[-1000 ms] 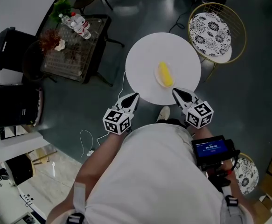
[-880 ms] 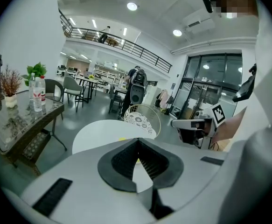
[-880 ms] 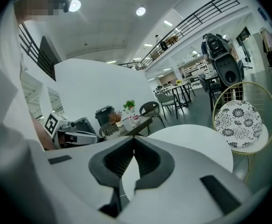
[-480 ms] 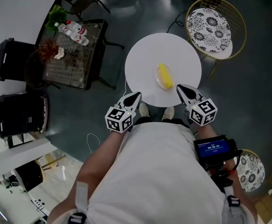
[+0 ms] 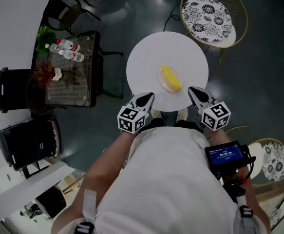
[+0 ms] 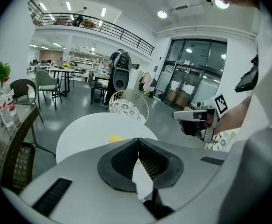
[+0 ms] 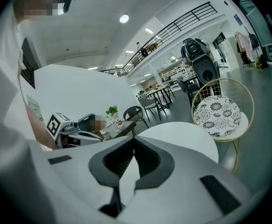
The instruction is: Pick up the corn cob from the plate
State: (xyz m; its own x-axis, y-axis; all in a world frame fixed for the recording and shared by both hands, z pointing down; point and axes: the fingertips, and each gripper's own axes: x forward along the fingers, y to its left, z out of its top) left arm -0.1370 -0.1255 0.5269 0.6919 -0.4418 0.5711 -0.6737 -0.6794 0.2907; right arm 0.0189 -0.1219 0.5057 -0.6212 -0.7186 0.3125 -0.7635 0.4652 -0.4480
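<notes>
A yellow corn cob (image 5: 169,77) lies on a small pale plate (image 5: 164,85) near the front of the round white table (image 5: 151,57). My left gripper (image 5: 147,98) hangs over the table's near edge, left of the plate, jaws shut and empty. Shut and empty too, my right gripper (image 5: 193,91) sits just right of the plate at the table's rim. In the left gripper view the corn cob (image 6: 115,138) peeks above the closed jaws (image 6: 137,140), with the right gripper (image 6: 196,121) off to the right. The right gripper view shows its closed jaws (image 7: 135,139) before the table (image 7: 187,135).
A gold-wire chair with a patterned seat (image 5: 207,12) stands behind the table. A black side table (image 5: 68,77) with bottles and plants is at the left, with black cases (image 5: 27,140) beyond. A second patterned stool (image 5: 276,161) sits at the lower right.
Both grippers have moved forward to the table's near edge, closing in on either side of the plate. The head view has shifted, so the table sits nearer. Jaws stayed shut.
</notes>
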